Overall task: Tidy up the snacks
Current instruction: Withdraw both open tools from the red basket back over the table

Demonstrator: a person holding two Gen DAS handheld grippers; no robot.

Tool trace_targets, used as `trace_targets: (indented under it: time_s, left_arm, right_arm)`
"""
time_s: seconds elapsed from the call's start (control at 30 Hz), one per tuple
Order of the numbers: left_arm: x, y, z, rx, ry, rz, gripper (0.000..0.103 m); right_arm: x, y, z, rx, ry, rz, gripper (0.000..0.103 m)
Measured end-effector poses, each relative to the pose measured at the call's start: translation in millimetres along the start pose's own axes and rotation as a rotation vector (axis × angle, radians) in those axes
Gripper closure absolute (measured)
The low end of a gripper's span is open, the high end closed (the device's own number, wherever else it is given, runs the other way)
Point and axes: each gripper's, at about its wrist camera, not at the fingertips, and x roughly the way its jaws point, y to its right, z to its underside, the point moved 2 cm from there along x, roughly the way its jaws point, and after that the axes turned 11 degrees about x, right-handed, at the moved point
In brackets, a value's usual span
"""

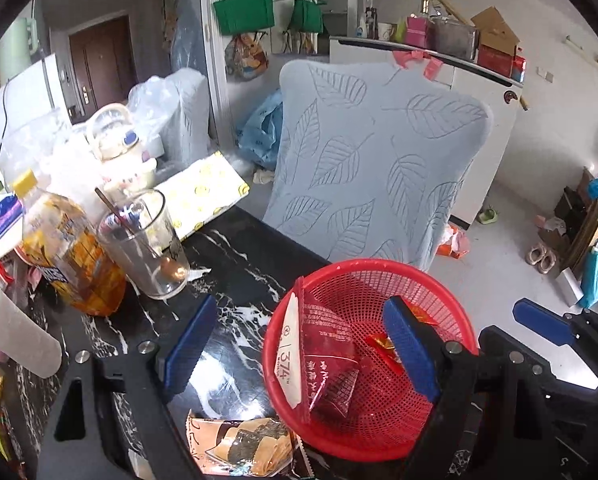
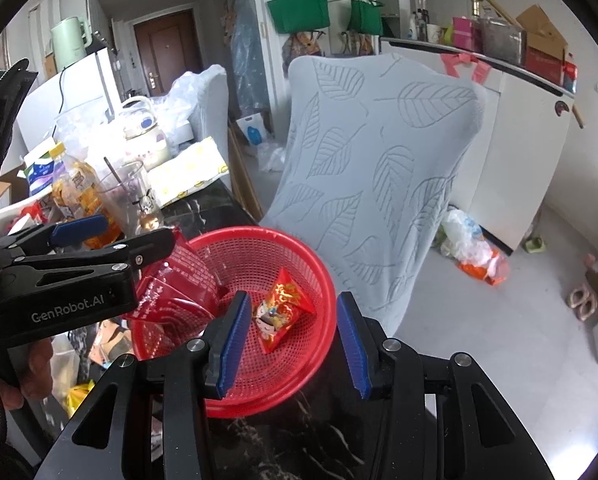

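Note:
A red mesh basket (image 1: 379, 412) (image 2: 315, 344) sits at the edge of the black marble table (image 1: 227, 344). A dark red snack pouch (image 1: 323, 356) (image 2: 187, 280) leans inside its left wall. A small red-and-orange snack packet (image 2: 283, 308) lies on the basket floor. A seaweed snack packet (image 1: 243, 448) lies on the table by the basket. My left gripper (image 1: 299, 340) (image 2: 111, 232) is open and empty, its jaws astride the basket's left rim. My right gripper (image 2: 291, 344) (image 1: 539, 324) is open and empty above the basket's near rim.
A yellow-capped drink bottle (image 1: 71, 256), a glass with a spoon (image 1: 147, 240), a paper roll (image 1: 19, 340) and bags crowd the left of the table. A chair with a leaf-patterned cover (image 1: 371, 164) (image 2: 379, 168) stands right behind the basket. Floor lies beyond the table edge.

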Motion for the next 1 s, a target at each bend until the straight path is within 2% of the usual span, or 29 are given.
trace_targets:
  time_s: [0.27, 0.6, 0.83, 1.0]
  left_arm:
    - [-29.1, 9.2, -3.3, 0.019, 0.06, 0.027, 0.018]
    - [-83.5, 18.1, 0.3, 0.039, 0.149, 0.007, 0.018]
    - [-122.2, 16.8, 22.7, 0.047, 0.165, 0.027, 0.018]
    - [-144.9, 5.8, 46.4, 0.031, 0.169, 0.011, 0.018]
  right_arm:
    - [-27.9, 2.8, 0.3, 0.017, 0.037, 0.03, 0.059]
    - [-69.8, 1.5, 3.8, 0.017, 0.094, 0.039, 0.059]
    - [-94.8, -9.7, 20.8, -0.005, 0.093, 0.016, 0.059]
    - [-108.6, -19.7, 38.7, -0.015, 0.082, -0.016, 0.055]
